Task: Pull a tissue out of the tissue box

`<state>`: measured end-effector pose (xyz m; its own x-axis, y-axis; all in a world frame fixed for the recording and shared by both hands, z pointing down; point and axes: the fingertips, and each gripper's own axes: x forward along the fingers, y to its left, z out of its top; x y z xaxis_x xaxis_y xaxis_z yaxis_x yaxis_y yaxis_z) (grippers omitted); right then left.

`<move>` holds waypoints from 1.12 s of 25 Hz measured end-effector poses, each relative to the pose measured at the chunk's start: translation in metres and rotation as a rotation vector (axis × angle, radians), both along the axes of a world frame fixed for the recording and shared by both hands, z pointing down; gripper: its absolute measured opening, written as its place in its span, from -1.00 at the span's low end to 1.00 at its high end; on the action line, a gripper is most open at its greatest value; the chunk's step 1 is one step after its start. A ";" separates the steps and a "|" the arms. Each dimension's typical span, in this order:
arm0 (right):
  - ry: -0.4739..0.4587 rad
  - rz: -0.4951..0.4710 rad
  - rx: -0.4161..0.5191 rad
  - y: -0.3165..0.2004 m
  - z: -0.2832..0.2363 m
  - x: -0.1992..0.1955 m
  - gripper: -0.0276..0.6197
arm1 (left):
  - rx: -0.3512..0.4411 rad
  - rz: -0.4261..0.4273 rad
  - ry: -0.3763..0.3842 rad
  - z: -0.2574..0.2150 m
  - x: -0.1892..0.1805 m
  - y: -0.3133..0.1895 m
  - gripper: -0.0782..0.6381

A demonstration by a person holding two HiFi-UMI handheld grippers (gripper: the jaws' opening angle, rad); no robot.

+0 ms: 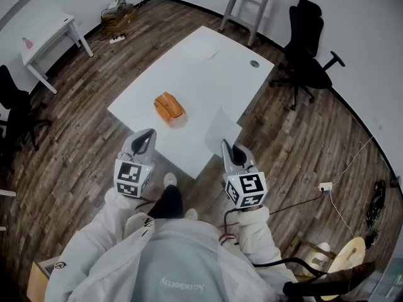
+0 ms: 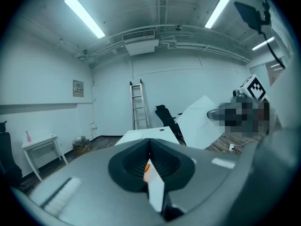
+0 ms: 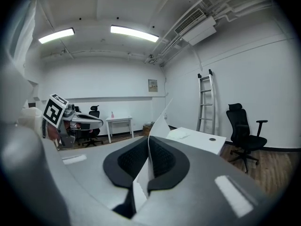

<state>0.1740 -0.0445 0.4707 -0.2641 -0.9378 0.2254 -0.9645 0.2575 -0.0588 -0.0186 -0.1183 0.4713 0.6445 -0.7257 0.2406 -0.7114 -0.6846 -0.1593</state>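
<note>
Tissue box [image 1: 169, 107], orange, sits on the white table [image 1: 208, 74], its opening too small to make out. Right gripper [image 1: 226, 146] pinches the tissue [image 1: 221, 128], lifted clear of the box. Left gripper [image 1: 149, 135] has its jaws together, with an unclear white-and-orange sliver showing between them.

Orange tissue box [image 1: 169, 107], apparently white tissue [image 1: 220, 128]

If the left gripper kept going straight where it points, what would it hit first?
Probably the orange tissue box on the white table: the left gripper aims roughly at it, tilted slightly down. Depth is unclear; it might pass over and meet the table beyond.
</note>
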 end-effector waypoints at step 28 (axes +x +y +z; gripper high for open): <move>-0.022 0.027 0.022 0.046 -0.006 -0.014 -0.91 | -0.053 -0.016 0.038 -0.001 -0.029 0.042 -0.78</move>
